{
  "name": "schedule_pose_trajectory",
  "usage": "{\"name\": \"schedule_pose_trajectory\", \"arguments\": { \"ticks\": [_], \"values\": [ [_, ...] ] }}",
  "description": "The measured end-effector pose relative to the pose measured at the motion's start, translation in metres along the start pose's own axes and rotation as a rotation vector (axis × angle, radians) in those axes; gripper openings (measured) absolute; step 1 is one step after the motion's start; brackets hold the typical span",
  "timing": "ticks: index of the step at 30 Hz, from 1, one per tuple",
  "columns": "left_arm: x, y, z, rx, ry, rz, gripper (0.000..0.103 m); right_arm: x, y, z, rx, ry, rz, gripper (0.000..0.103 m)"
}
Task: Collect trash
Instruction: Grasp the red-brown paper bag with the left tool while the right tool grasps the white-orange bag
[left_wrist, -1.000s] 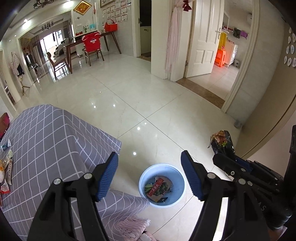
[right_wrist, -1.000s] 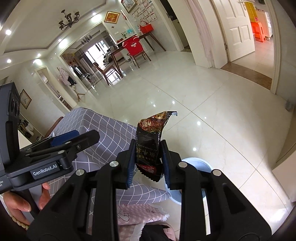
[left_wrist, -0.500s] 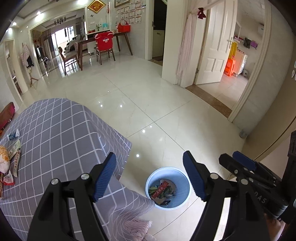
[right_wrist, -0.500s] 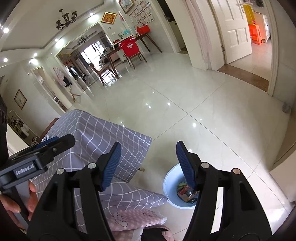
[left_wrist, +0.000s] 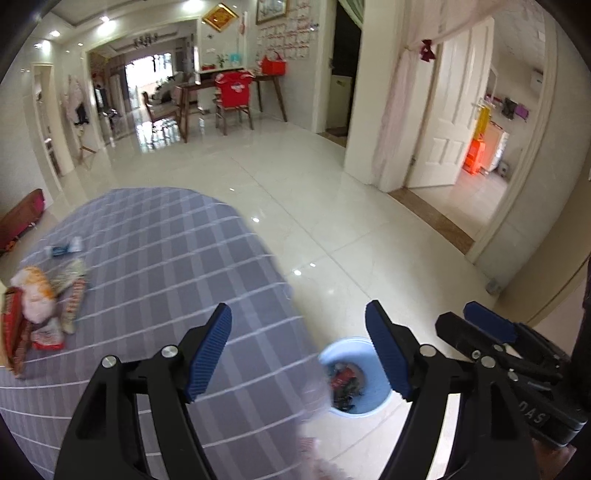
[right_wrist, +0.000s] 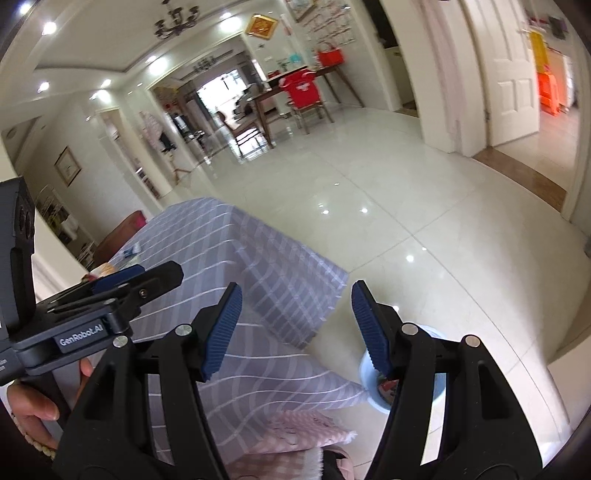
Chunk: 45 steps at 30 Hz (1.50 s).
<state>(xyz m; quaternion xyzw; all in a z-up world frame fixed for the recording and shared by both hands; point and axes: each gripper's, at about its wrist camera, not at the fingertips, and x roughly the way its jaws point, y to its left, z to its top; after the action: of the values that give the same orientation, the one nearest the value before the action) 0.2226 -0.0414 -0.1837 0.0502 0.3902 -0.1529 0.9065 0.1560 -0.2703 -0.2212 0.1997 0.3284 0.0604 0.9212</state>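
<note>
A light-blue bin (left_wrist: 375, 404) stands on the floor beside the table, with wrappers (left_wrist: 343, 380) inside it. In the right wrist view the bin (right_wrist: 437, 387) is partly hidden behind the right finger. My left gripper (left_wrist: 298, 314) is open and empty above the corner of the grey checked table (left_wrist: 166, 266). My right gripper (right_wrist: 296, 291) is open and empty too, over the table's corner and the floor. A pile of snack wrappers (left_wrist: 37, 306) lies at the table's left, with a small blue wrapper (left_wrist: 64, 249) behind it.
Glossy white tiles (left_wrist: 332, 206) spread beyond the table. A pink cloth (right_wrist: 295, 432) hangs below the table's near corner. A person's hand (right_wrist: 29, 406) holds the left gripper's handle. A chair with a red cover (left_wrist: 232, 92) and a white door (left_wrist: 443, 122) stand far back.
The right gripper opened and the dark wrapper it held is gone from between its fingers. Both grippers swung left from the bin towards the table, bringing the wrapper pile into view.
</note>
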Motion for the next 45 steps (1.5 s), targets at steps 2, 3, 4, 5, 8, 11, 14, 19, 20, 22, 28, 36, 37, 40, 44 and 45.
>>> {"name": "schedule_pose_trajectory", "arguments": {
  "ticks": [2,3,4,5,8,11,14,19,20,22,28,36,37,40,44,45],
  "values": [
    [-0.009,0.021,-0.002,-0.011,-0.015,0.034,0.073,0.006,0.023,0.001,-0.031,0.008,0.024,0.061],
    [-0.016,0.036,-0.004,-0.018,-0.026,0.061,0.073,0.01,0.037,0.001,-0.048,0.014,0.04,0.061],
    [-0.019,0.045,-0.004,-0.024,-0.03,0.079,0.073,0.013,0.047,0.002,-0.061,0.02,0.054,0.061],
    [-0.026,0.064,-0.006,-0.037,-0.04,0.118,0.073,0.017,0.057,0.002,-0.075,0.025,0.067,0.061],
    [-0.041,0.108,-0.013,-0.074,-0.06,0.206,0.074,0.033,0.099,0.001,-0.127,0.049,0.108,0.061],
    [-0.055,0.16,-0.022,-0.13,-0.074,0.313,0.077,0.054,0.141,-0.003,-0.174,0.08,0.142,0.061],
    [-0.065,0.205,-0.03,-0.161,-0.08,0.393,0.079,0.073,0.177,-0.007,-0.214,0.108,0.178,0.061],
    [-0.067,0.266,-0.048,-0.202,-0.059,0.471,0.079,0.109,0.243,-0.016,-0.299,0.149,0.215,0.061],
    [-0.063,0.278,-0.051,-0.206,-0.046,0.466,0.079,0.116,0.256,-0.017,-0.314,0.155,0.222,0.061],
    [-0.057,0.292,-0.054,-0.207,-0.029,0.454,0.079,0.133,0.279,-0.02,-0.338,0.168,0.228,0.062],
    [-0.04,0.323,-0.063,-0.238,-0.008,0.358,0.046,0.175,0.33,-0.026,-0.378,0.203,0.259,0.068],
    [-0.05,0.358,-0.065,-0.329,-0.08,0.294,0.029,0.224,0.369,-0.028,-0.428,0.241,0.261,0.07],
    [-0.051,0.361,-0.065,-0.334,-0.083,0.298,0.028,0.23,0.373,-0.029,-0.437,0.245,0.26,0.07],
    [-0.056,0.367,-0.063,-0.349,-0.097,0.31,0.027,0.246,0.382,-0.03,-0.441,0.277,0.277,0.07],
    [-0.06,0.366,-0.067,-0.354,-0.106,0.339,0.027,0.261,0.393,-0.036,-0.463,0.31,0.287,0.047],
    [-0.061,0.366,-0.067,-0.355,-0.106,0.345,0.027,0.265,0.396,-0.037,-0.475,0.327,0.284,0.038]
  ]
}}
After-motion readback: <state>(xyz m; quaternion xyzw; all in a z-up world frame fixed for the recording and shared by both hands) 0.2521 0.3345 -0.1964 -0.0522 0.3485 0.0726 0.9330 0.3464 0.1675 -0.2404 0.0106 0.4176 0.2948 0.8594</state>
